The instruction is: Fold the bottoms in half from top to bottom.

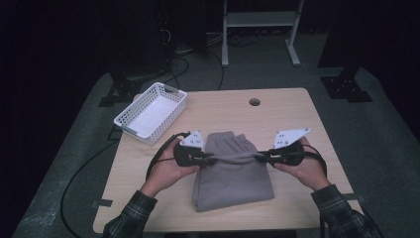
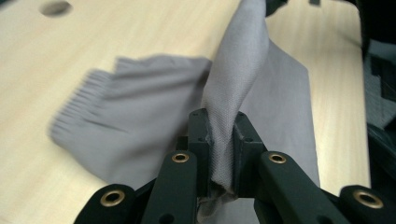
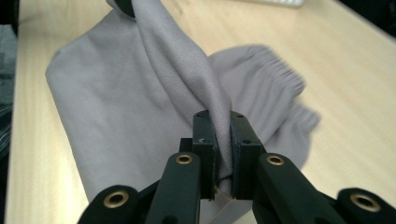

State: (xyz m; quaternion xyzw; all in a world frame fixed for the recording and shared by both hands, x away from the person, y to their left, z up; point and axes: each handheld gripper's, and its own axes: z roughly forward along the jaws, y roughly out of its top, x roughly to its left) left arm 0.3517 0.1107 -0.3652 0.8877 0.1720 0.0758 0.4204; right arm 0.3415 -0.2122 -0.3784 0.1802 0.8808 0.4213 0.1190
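Plainly, left gripper (image 1: 207,159) and right gripper (image 1: 258,157) each pinch unlabelled grey shorts (image 1: 233,176) between their jaws.

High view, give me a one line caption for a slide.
Two hand-held grippers, left gripper and right gripper, pinch a grey garment taut beside a white basket.

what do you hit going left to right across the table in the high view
white basket → left gripper → grey garment → right gripper. Both grippers pinch the same raised fold of the garment.
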